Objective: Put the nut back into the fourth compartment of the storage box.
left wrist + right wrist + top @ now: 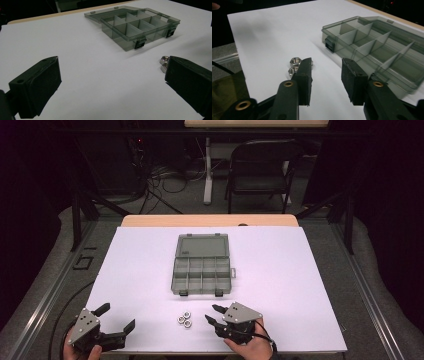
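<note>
High view: nuts [185,319] between grippers.

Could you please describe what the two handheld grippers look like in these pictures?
Both the left gripper and right gripper are black with two blocky jaws, each topped by a grey three-cornered plate bearing small holes. Brass-coloured rivets show at the right one's jaw pivots.

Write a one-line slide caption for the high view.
Two hand-held black grippers, left and right, flank three steel hex nuts before an open, smoky-grey plastic compartment box.
</note>
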The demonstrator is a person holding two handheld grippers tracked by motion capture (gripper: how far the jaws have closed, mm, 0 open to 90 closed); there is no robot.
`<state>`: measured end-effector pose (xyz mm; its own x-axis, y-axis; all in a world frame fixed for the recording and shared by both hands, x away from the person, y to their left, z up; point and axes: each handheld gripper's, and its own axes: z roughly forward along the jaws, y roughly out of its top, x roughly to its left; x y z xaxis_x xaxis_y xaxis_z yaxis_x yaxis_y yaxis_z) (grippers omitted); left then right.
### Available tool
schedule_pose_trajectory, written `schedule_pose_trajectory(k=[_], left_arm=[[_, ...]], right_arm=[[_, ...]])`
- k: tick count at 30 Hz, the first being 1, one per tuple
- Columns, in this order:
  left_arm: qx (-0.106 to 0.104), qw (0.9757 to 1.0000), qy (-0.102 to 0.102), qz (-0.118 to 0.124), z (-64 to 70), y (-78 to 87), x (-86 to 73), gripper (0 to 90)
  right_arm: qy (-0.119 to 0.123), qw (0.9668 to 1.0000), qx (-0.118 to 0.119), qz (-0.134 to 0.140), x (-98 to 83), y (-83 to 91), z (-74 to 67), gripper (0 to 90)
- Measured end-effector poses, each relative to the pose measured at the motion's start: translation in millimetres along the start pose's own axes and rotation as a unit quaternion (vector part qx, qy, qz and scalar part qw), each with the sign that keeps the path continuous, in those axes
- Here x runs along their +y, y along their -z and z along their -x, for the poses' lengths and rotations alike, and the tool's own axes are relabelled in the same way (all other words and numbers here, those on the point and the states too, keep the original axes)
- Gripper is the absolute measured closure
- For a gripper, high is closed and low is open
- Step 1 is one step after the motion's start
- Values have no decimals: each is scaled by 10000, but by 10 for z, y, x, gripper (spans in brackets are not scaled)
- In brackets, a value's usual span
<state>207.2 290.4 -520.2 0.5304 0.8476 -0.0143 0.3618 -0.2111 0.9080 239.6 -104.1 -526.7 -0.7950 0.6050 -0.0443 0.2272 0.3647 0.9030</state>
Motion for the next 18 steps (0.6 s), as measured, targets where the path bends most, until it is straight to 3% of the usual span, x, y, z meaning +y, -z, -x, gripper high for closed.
schedule_pose_trajectory(k=[5,11,18], left_arm=[[5,10000,-8,-17,2,-2,0,3],[5,10000,26,5,1,-10,-5,4],[-34,10000,45,-4,-2,-9,-7,3]], right_arm=[[88,9995,207,-243,56,-151,-85,644],[134,9966,518,-627,71,-402,-169,658],[111,9933,612,-969,42,-627,-257,670]])
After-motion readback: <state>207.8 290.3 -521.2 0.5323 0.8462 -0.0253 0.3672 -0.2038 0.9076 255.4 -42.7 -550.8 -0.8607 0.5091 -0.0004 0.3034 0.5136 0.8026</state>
